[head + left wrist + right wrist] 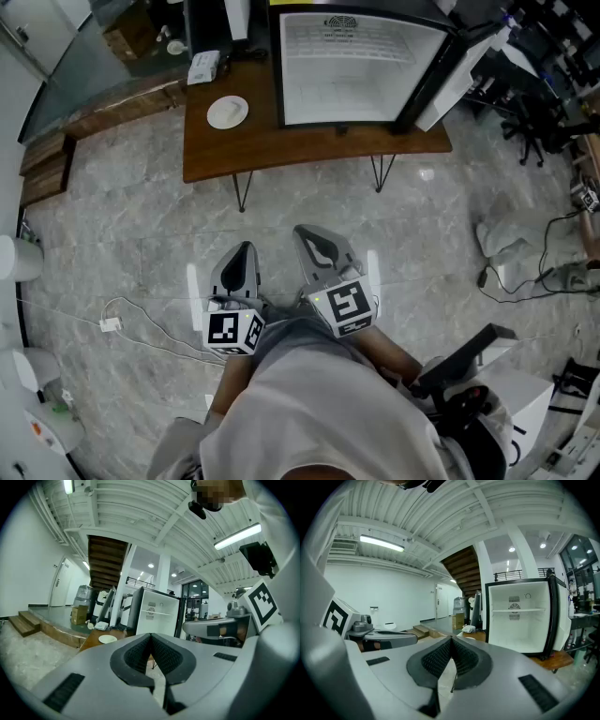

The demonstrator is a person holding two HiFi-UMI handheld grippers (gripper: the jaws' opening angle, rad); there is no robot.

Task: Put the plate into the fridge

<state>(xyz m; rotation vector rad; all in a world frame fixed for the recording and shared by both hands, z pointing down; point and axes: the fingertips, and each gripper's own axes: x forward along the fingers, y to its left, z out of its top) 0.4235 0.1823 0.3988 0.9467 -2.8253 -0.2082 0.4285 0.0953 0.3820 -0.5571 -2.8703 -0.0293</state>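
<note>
Left gripper [151, 634]: jaws are seen closed together, pads meeting at the tips, with nothing between them. It is held roughly level, above the floor and well short of the table.
Right gripper [451, 638]: jaws are likewise pressed together with nothing held. It is carried just beside the left gripper, its tip slightly further forward in the head view.
Plate [228, 112]: a small white round plate is noted lying flat on the left part of the table top, left of the fridge and apart from it. It is not touched by either gripper.
Fridge [361, 75]: a small black-cased unit is found standing on the table, its door [448, 70] swung open to the right. A white interior with one shelf is shown in the right gripper view; no contents can be made out.
Table [281, 145]: a brown wooden top on thin metal legs, placed ahead of the person on a grey stone-pattern floor.
White box [203, 66]: observed on the table's far left corner, behind the plate.
Cable [122, 323]: a white lead is seen trailing on the floor to the left of the grippers.
Wooden steps [42, 169]: recorded at the left edge of the head view.
</note>
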